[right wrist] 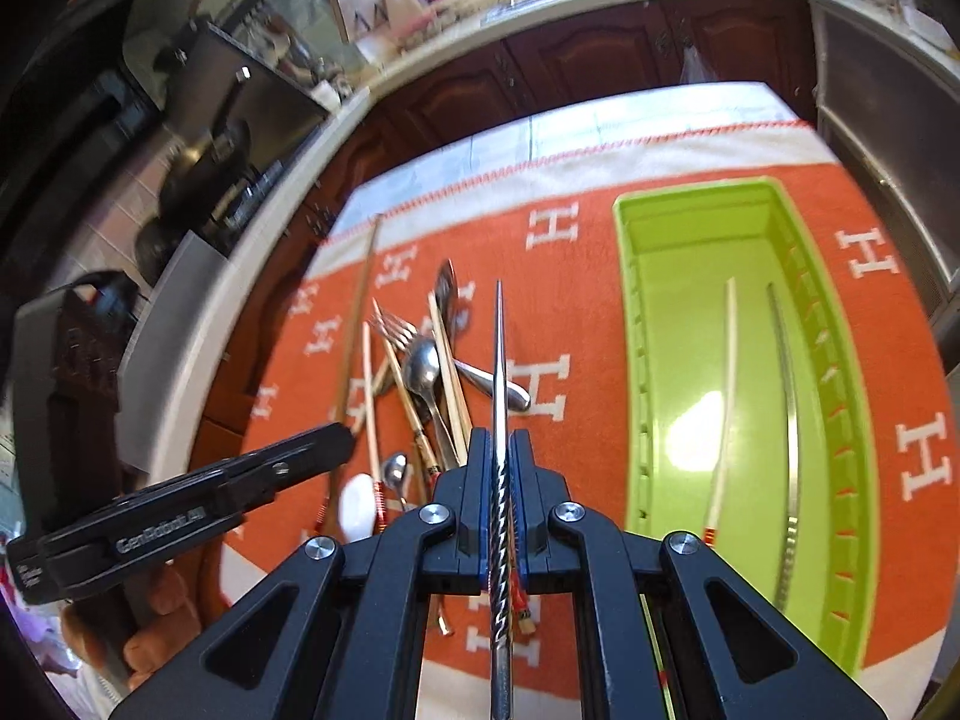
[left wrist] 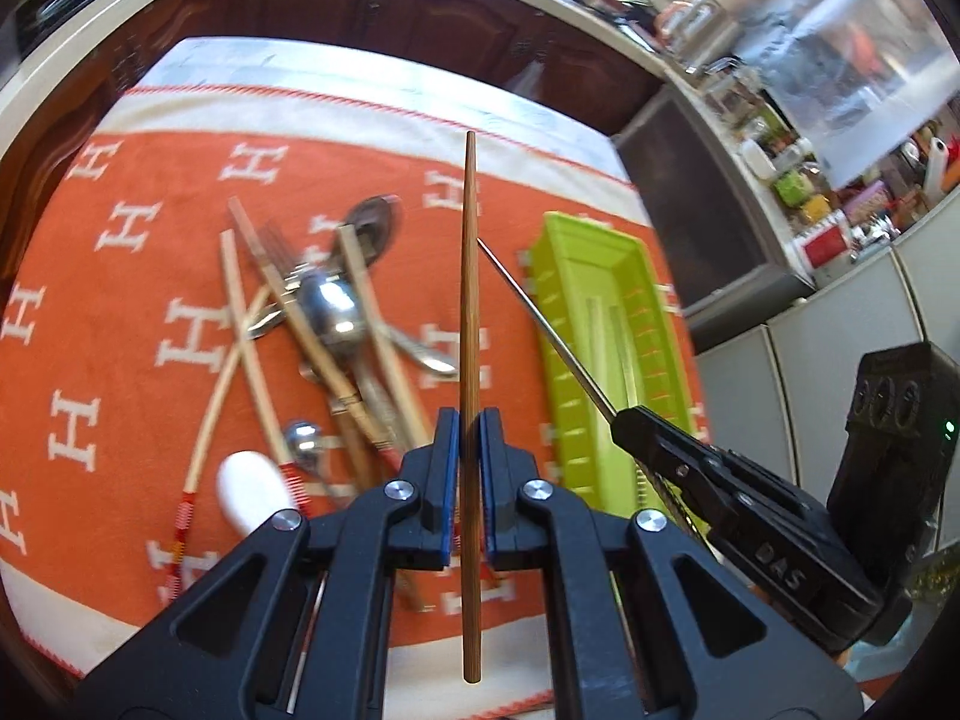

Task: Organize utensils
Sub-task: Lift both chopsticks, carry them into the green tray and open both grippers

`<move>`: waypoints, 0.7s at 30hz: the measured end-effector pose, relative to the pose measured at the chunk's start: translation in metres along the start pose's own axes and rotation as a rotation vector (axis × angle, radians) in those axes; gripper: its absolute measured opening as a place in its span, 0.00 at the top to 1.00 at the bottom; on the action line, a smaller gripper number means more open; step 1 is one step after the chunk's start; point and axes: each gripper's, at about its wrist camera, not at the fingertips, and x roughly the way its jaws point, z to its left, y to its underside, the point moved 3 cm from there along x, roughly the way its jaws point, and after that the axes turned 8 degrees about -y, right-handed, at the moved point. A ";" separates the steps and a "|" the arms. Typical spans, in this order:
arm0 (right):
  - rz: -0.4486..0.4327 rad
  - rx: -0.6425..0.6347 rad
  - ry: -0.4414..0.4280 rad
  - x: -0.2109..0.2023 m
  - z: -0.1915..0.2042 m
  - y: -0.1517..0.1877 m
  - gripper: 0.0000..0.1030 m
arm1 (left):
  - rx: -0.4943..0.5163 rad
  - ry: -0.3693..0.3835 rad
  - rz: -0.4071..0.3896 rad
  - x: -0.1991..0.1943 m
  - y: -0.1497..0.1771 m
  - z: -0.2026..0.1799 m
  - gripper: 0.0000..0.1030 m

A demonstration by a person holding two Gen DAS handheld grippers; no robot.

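Note:
My left gripper (left wrist: 469, 426) is shut on a brown wooden chopstick (left wrist: 470, 276), held above the orange cloth and pointing away from me. My right gripper (right wrist: 499, 438) is shut on a metal chopstick (right wrist: 498, 354) with a twisted handle. In the left wrist view the right gripper (left wrist: 624, 420) comes in from the right, and its metal chopstick (left wrist: 540, 324) slants over the green tray (left wrist: 558, 252). The left gripper (right wrist: 336, 438) shows at the left of the right wrist view. The green tray (right wrist: 630, 312) holds a pale chopstick (right wrist: 729, 390) and a metal chopstick (right wrist: 792, 420). A pile of spoons, a fork and chopsticks (left wrist: 336, 312) lies left of the tray.
An orange cloth with white H letters (left wrist: 150, 228) covers the table. A white rounded object (left wrist: 252, 489) lies at the near end of the pile. Dark wooden cabinets (left wrist: 360, 6) and a cluttered counter (left wrist: 840, 192) stand beyond the table's far edge.

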 end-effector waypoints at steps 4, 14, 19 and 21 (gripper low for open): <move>-0.083 0.011 -0.009 -0.044 -0.004 -0.002 0.95 | 0.035 0.043 0.027 0.003 -0.006 -0.039 0.96; -0.201 0.066 0.143 -0.115 -0.060 0.002 0.95 | 0.130 0.041 0.088 0.037 -0.004 -0.128 0.96; -0.182 0.117 0.192 -0.111 -0.098 0.012 0.95 | 0.159 -0.025 0.117 0.067 0.001 -0.140 0.96; -0.167 0.132 0.202 -0.105 -0.110 0.016 0.94 | 0.178 -0.054 0.133 0.077 0.007 -0.144 0.96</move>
